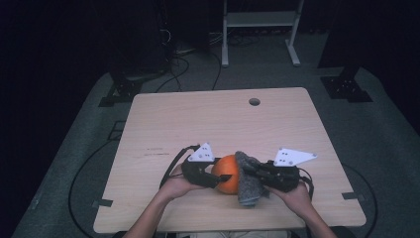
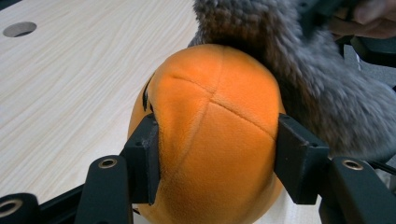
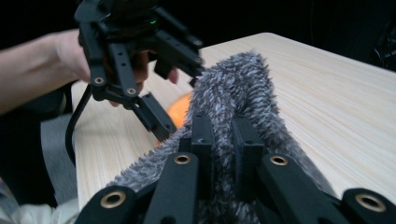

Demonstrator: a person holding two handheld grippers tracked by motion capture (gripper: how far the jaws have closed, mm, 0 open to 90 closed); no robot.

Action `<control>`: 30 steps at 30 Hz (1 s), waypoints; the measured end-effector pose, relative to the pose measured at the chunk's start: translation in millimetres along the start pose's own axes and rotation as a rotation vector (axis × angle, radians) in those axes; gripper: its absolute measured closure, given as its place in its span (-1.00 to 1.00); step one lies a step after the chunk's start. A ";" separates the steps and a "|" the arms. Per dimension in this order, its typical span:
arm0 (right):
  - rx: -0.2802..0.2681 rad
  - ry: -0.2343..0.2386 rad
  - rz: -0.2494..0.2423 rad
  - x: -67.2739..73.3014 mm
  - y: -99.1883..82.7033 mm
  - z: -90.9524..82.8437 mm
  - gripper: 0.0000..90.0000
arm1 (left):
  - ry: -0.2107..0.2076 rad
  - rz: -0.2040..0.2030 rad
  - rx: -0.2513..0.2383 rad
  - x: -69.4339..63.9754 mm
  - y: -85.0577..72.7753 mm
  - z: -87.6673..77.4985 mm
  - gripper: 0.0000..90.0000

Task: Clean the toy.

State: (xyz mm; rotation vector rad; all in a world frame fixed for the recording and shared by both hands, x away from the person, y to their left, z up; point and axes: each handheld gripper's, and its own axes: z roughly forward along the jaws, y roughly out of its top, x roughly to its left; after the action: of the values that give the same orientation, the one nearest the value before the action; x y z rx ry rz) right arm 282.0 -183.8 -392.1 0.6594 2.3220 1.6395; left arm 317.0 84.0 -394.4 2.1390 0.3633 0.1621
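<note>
Black jaws of the left tongs [image 2: 215, 158] stand nearest the lens in the left gripper view, pressed onto both flanks of an orange plush ball [image 2: 212, 135]; the fabric dents slightly at each pad, so this is a firm pinch. In the high view the same tongs [image 1: 214, 174] and the ball [image 1: 227, 181] sit close to the counter's near edge, roughly at its middle.

Right tongs [image 3: 224, 154] are pressed nearly together on a fold of grey fuzzy cloth [image 3: 238, 98], which bulges up between and around the jaws. From above, the cloth [image 1: 247, 181] drapes against the ball's right side and touches it, with its lower end hanging toward the counter [image 1: 208, 119]. Whether the ball rests on the wood or is lifted just clear cannot be told.

Judgement on the step: both items are secured and brought together, and the work in hand appears to be covering or wrapping the ball with the cloth, or wiping it; which of these is uncertain. Only the right side of the ball is covered so far.

Next move, as assessed: the left grip should hold the ball steady while the right hand draws the cloth over the top toward the left. The cloth could snag on the left jaws, and the soft ball may rotate in the pinch.
</note>
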 end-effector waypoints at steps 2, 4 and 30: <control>0.028 -0.009 -0.029 2.4 0.2 7.6 0.80 | 0.011 0.015 0.013 -2.5 -0.9 1.6 -0.14; 0.046 -0.010 -0.019 -2.7 -4.0 10.4 0.81 | -0.021 0.003 -0.014 0.8 -5.0 4.1 -0.32; 0.077 -0.088 0.012 -23.6 -8.8 -2.0 0.81 | 0.050 0.035 -0.023 0.0 -10.4 1.2 -0.13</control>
State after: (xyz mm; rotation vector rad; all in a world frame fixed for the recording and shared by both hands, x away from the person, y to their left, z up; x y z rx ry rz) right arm 299.8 -199.2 -401.3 0.7476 2.3317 1.5012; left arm 315.3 88.5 -403.7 2.1225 0.3515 0.2385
